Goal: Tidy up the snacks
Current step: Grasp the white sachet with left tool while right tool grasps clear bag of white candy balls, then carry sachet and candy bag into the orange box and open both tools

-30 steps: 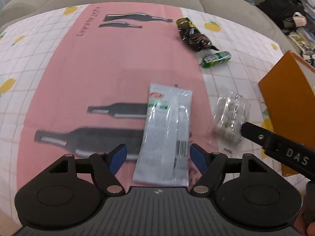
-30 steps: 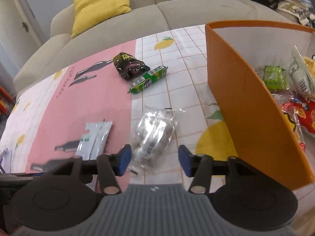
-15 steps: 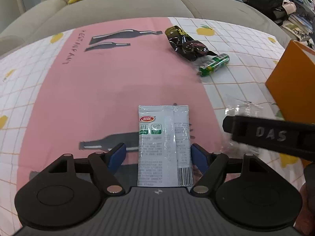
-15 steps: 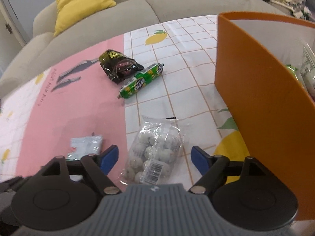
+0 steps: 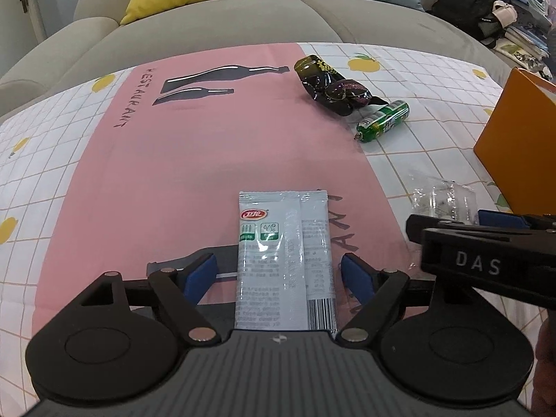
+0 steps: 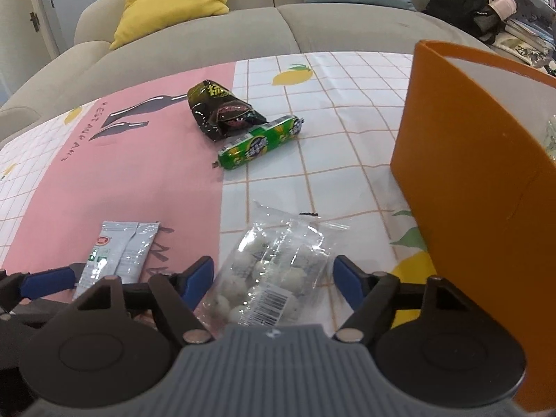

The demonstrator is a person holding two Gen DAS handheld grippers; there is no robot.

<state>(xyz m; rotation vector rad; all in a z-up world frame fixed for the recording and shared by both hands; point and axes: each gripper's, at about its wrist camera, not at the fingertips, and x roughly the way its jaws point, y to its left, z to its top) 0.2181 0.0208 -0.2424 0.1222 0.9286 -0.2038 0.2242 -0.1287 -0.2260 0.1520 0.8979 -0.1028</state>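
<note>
1. On the tabletop point(image 5: 215, 160), covered by a cloth with a pink panel and a lemon-print grid, a silver sachet point(image 5: 283, 260) lies flat on the pink part.
2. Left claw point(image 5: 279, 276) straddles the sachet's near end; its jaws have just been opening and stand wide, blue pads clear of the sachet on both sides, nothing held.
3. Right claw point(image 6: 272, 278) sits just beside it, over a clear bag point(image 6: 274, 271) of white balls that lies on the grid part, next to the sachet.
4. Its jaws have just been closing somewhat, yet the pads are apart from the bag on either side; the bag rests between them, ungripped.
5. An orange box point(image 6: 465, 180) stands upright at the right, close to the bag, with some packets partly visible inside.
6. Farther back, a dark wrapper point(image 6: 222, 114) lies at the pink panel's edge, and a green roll point(image 6: 260, 142) lies touching it on the grid.
7. Behind the tabletop is a sofa point(image 6: 208, 34).
</note>
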